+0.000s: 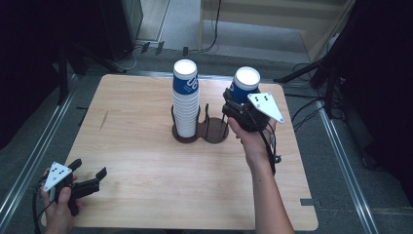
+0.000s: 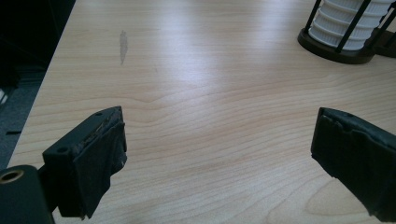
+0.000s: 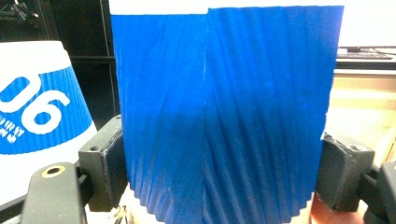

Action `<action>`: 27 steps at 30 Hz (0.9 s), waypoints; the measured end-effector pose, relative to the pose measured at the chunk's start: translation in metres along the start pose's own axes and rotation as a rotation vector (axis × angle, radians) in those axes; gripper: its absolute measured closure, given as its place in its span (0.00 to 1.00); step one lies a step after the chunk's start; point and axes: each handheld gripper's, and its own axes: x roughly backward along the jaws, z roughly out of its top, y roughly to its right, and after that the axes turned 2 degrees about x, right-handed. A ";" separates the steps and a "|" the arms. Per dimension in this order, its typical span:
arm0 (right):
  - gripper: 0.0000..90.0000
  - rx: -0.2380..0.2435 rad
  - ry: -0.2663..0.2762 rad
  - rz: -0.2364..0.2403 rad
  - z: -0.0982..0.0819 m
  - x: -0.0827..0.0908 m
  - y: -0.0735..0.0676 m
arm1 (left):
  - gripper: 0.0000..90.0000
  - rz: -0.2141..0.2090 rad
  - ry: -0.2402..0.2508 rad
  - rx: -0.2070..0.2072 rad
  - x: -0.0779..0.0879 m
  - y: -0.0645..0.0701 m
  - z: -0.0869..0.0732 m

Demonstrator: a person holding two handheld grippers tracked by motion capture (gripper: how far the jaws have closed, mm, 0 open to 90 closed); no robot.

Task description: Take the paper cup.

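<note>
Clamped between the two black jaws of the right gripper (image 3: 219,186), the blue cup (image 3: 224,107) stands upside down, above the empty ring of the dark holder (image 1: 214,132). Just beside it rises the cup stack (image 1: 185,100). Near the table (image 1: 146,146) corner, the left gripper (image 1: 90,174) rests with jaws spread, holding nothing.

White "06" on blue band of stacked cup (image 3: 37,112)

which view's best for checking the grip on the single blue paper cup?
Right gripper view: the ribbed blue paper cup sits clamped between the right tongs. The high view shows it smaller, held above the dark wire holder. The left gripper view faces elsewhere.
</note>
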 end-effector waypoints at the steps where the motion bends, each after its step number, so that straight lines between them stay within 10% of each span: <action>1: 0.21 -0.001 0.001 -0.001 -0.001 0.001 0.000 | 0.05 -0.002 0.001 0.000 0.000 0.000 0.000; 27: 0.21 0.019 -0.064 -0.006 -0.058 0.028 0.003 | 0.05 0.010 -0.002 -0.025 0.003 0.001 0.003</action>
